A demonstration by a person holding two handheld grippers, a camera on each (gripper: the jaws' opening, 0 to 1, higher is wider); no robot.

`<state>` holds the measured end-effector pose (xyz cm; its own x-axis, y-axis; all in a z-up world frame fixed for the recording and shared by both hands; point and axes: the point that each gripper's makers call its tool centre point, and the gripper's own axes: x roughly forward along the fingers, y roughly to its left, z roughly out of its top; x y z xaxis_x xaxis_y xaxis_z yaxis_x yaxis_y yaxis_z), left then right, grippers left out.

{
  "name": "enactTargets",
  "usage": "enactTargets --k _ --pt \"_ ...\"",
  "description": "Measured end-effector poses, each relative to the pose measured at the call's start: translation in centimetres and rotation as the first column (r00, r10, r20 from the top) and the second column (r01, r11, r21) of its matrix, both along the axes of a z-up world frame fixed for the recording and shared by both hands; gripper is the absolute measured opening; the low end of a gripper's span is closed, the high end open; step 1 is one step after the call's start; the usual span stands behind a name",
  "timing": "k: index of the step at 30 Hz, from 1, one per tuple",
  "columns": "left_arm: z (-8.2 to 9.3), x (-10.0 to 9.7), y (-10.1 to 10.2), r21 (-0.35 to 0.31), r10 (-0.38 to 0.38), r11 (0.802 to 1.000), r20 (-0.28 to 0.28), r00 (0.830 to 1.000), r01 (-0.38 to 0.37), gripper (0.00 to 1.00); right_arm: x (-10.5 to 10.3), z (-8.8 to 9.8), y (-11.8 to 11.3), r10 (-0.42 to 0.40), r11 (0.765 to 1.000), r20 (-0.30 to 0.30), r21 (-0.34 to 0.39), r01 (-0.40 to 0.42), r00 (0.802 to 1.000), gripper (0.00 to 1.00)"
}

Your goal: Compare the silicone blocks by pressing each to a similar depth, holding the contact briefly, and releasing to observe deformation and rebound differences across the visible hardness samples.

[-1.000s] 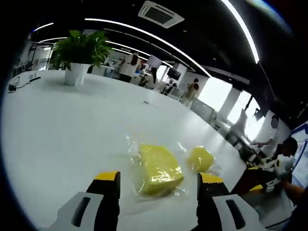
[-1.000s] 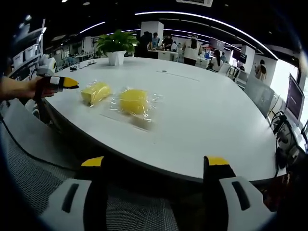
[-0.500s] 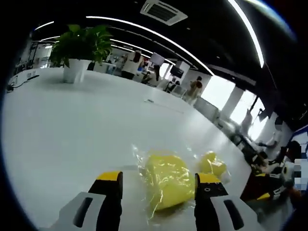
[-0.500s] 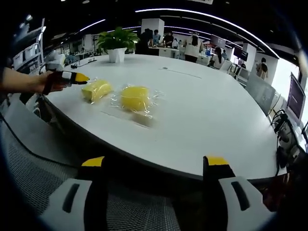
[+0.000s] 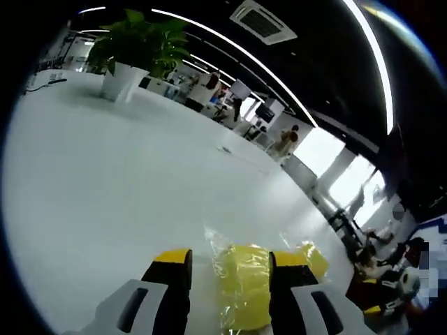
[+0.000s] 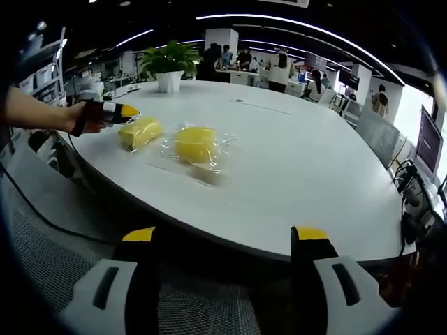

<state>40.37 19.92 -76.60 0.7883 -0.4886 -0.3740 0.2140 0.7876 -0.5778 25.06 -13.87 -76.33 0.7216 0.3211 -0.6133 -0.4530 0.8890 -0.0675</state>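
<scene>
**First block lined up between my left jaws**

My left gripper (image 5: pixel 227 259) is spread wide, yellow-tipped jaws either side of the nearer yellow block (image 5: pixel 243 287), which lies in its clear plastic wrap on the white table (image 5: pixel 91 181). Whether either jaw touches it I cannot tell. The second yellow block (image 5: pixel 312 257) sits just beyond it, partly behind the jaw on that side.

My right gripper (image 6: pixel 222 237) hangs open and holds nothing, off the table edge and well apart from both blocks. From the right gripper view, the near block (image 6: pixel 140 131) has my left gripper (image 6: pixel 115 110) at its end, with the other block (image 6: pixel 194 144) just beside it.

The risk, as I judge it, is the slick wrap: a press that lands off-centre could make the block skid or roll on the smooth tabletop instead of compressing, spoiling the depth comparison. The neighbouring block lies close enough that one jaw could snag its wrap as well.

Farther back, a potted plant (image 5: pixel 133 59) stands on the table, well clear of the work. People sit and stand at desks beyond, under long ceiling lights. Nothing blocks my approach.
</scene>
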Motion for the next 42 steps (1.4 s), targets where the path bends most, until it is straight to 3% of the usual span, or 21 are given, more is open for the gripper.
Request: enactTargets --k 9,15,20,22,25,31,33,39,42 --pt "-1.3 1.4 0.0 0.045 0.002 0.999 -0.023 1.0 -0.001 0.33 -0.1 -0.2 0.0 -0.002 1.0 -0.014 -0.006 0.002 1.0 0.73" --pt "-1.3 2.0 -0.2 0.019 -0.009 1.0 -0.027 1.0 0.01 0.31 0.0 -0.3 0.2 0.011 1.0 -0.022 0.003 -0.011 1.0 0.74" --pt "-1.6 2.3 -0.6 -0.082 -0.003 0.997 -0.061 0.998 -0.002 0.28 0.1 -0.3 0.2 0.012 1.0 -0.024 0.003 -0.012 1.0 0.74" --pt "-1.3 2.3 -1.0 -0.123 -0.018 0.992 -0.07 0.997 0.009 0.19 0.1 -0.4 0.2 0.011 1.0 -0.026 0.0 -0.011 1.0 0.74" --pt "-1.3 2.5 -0.9 -0.101 -0.018 0.995 -0.059 0.998 0.012 0.15 0.1 -0.4 0.1 0.012 1.0 -0.029 -0.002 -0.012 0.999 0.73" --pt "-1.2 2.7 -0.8 -0.122 -0.017 0.993 -0.052 0.998 0.011 0.08 0.0 -0.4 0.1 0.013 1.0 -0.033 -0.002 -0.013 0.999 0.73" --pt "-0.4 2.5 -1.0 -0.105 -0.025 0.994 -0.013 1.0 0.023 0.02 -0.1 -0.4 0.1 0.015 1.0 -0.034 -0.002 -0.015 0.999 0.73" --pt "0.7 1.2 -2.1 -0.059 -0.075 0.995 0.005 0.997 0.075 0.0 -0.2 -0.5 0.1 0.018 1.0 -0.043 -0.004 -0.019 0.999 0.72" --pt "2.5 0.9 -2.4 -0.058 -0.097 0.993 0.064 0.993 0.1 0.0 -0.3 -0.5 0.2 0.023 1.0 -0.049 -0.004 -0.023 0.999 0.72"
